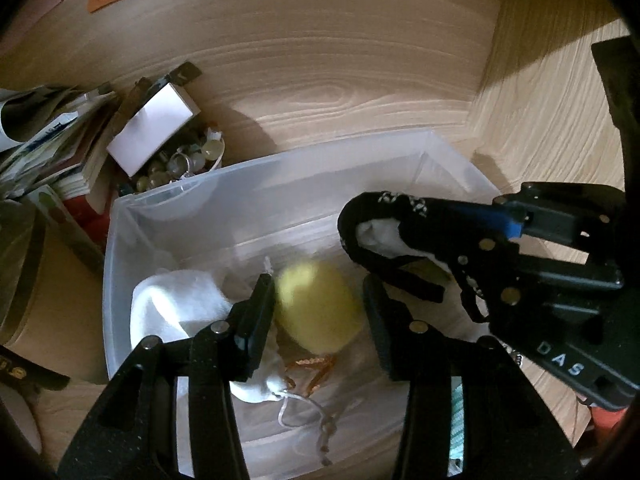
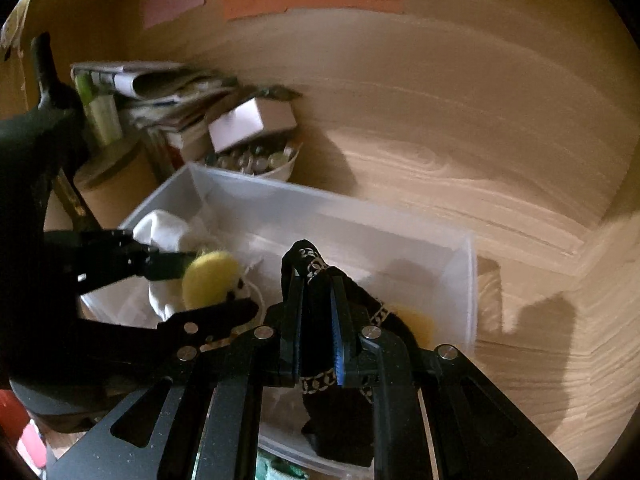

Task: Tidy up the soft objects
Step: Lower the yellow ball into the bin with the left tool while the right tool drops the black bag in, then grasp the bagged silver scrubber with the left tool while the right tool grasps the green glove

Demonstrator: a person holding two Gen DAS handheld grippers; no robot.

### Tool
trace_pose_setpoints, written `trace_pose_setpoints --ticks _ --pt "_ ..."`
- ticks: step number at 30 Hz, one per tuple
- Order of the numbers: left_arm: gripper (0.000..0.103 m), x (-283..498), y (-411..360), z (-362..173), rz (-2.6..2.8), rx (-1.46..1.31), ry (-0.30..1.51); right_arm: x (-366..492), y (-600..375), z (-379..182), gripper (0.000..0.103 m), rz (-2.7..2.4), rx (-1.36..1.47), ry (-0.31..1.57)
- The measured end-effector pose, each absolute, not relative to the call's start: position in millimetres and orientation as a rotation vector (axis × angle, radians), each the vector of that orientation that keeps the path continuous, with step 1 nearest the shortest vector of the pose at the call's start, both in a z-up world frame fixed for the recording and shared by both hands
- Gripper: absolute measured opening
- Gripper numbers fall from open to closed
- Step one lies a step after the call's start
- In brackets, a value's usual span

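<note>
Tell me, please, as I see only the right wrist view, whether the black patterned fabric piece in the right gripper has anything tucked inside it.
Observer: Yes. The left wrist view shows white cloth inside the black patterned fabric piece, which the right gripper pinches.
Operator: Thank you. Is anything lying near the fuzzy yellow ball that I cannot make out?
Observer: An amber braided cord lies on the floor of the clear plastic bin, next to the fuzzy yellow ball.
Operator: Does the left gripper grip that ball?
Observer: Probably not. The ball looks blurred between the left gripper's sharp, spread fingers.
</note>
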State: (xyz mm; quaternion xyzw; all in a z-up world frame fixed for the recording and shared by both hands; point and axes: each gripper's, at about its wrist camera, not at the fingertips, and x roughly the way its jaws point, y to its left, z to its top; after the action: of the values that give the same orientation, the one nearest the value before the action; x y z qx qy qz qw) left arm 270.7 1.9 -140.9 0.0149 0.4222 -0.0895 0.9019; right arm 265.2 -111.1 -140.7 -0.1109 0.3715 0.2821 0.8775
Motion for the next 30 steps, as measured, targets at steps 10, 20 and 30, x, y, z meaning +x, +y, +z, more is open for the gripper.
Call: trace_pose_setpoints --ticks 10,20,30 --pt "0.066 256.6 9.7 -127.4 -0.185 -0.001 0.821 255.9 -115.6 -123.8 0.034 0.578 -0.217 0.746" --pt "0.084 209.9 21.7 -87.0 -0.139 -0.024 0.689 215.4 -146.0 -74.2 0.057 0.553 -0.179 0.576" --pt "0.099 160.4 31.2 -86.4 -0.098 -0.029 0.633 170.2 -160.4 -68.8 0.070 0.548 -0.176 0.492"
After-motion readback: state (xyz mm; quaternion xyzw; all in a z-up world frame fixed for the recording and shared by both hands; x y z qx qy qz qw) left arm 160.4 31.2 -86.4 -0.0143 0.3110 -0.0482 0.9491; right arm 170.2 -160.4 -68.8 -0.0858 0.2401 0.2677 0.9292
